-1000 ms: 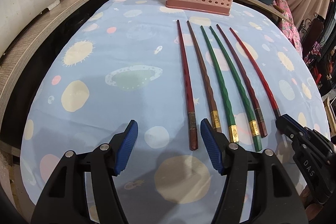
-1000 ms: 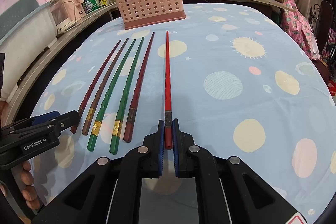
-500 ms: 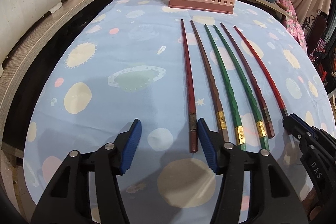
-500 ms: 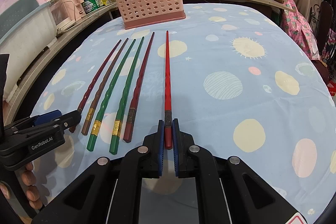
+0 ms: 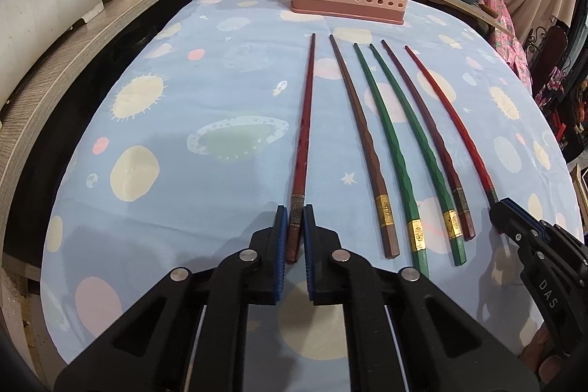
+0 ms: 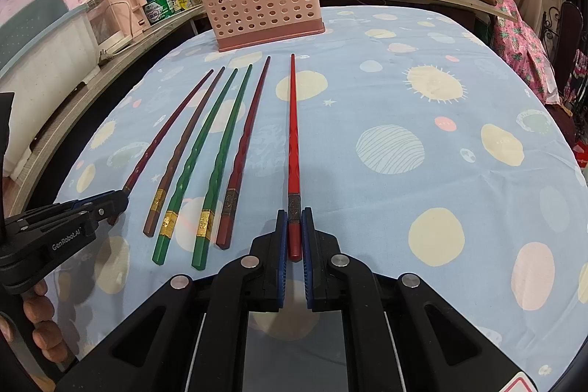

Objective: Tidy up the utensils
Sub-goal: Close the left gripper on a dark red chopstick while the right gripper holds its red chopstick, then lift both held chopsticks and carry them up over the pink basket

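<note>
Both my claws pinch chopstick handles. My left gripper (image 5: 295, 226), jaws having just closed, clamps the dark red chopstick (image 5: 304, 120); my right gripper (image 6: 294, 230) clamps the bright red chopstick (image 6: 292, 135). Four more chopsticks (image 6: 205, 149) lie between them on the planet-print tablecloth (image 6: 422, 98), tips toward the pink perforated holder (image 6: 257, 2).

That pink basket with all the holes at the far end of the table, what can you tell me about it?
The pink perforated utensil basket looks like plastic, with rows of round holes in its walls, a darker pink base tray and a taller compartment at one end. It stands upright on the planet-print tablecloth, beyond the chopstick tips. Neither gripper touches it, and nothing shows inside it.
</note>
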`<state>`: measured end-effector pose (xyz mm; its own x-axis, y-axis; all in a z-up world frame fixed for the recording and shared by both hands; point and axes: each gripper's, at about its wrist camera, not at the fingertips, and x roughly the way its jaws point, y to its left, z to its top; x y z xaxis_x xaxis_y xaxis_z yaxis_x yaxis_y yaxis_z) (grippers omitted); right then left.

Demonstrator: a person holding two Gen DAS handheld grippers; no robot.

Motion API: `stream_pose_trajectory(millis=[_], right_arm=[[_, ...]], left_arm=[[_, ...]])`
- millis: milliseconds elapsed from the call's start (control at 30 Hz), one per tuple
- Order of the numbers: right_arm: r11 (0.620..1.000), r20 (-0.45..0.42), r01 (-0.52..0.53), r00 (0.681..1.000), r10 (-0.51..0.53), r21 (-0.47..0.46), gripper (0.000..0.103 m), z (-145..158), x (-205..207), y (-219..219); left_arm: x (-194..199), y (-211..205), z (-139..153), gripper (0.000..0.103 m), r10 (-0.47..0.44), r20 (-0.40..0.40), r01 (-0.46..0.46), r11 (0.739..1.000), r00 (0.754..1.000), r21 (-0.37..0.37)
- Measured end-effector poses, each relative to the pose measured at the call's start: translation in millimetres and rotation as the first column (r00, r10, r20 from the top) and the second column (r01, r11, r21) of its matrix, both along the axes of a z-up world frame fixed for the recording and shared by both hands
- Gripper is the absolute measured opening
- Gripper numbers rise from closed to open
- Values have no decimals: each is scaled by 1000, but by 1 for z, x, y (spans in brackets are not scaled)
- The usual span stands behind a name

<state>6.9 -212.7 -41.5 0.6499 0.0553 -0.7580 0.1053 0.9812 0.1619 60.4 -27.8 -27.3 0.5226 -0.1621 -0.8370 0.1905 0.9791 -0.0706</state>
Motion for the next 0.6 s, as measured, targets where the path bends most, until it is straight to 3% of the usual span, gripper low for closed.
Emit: stream_pose_trajectory(millis=[200,600], right_arm=[[1000,26,0,1000,0,-7,7,13,-3,-1],[999,190,42,981,-43,12,7,87,-9,-22]], left_arm=[[-1,6,12,8,5,9,-5,1000,1000,-21],[6,23,76,7,37,106,-26,995,994,-98]])
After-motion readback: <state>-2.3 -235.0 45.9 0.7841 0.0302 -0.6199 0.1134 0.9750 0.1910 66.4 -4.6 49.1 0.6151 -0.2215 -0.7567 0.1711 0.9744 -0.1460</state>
